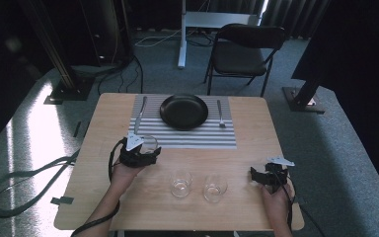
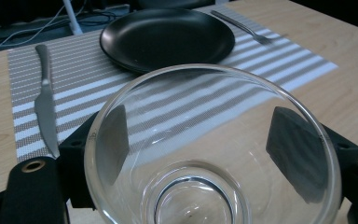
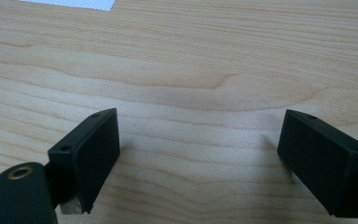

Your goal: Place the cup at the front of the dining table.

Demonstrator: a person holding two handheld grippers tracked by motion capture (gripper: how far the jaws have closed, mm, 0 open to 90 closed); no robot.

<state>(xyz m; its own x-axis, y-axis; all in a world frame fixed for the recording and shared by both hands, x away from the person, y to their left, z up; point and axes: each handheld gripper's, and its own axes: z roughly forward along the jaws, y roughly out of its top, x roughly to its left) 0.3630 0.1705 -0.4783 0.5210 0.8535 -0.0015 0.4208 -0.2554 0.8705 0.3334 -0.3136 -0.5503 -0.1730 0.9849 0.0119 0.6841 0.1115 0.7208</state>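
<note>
One clear glass is sitting clamped between the left gripper's pads — probably just off the table, at the striped placemat's near edge; the right gripper is gaping wide over bare wood, holding nothing.

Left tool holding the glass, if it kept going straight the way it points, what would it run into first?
Judging by the left gripper view, the left tool, shut on the glass, points across the striped placemat toward the black plate. The plate looks like the first solid thing, though depth is hard to judge.
</note>
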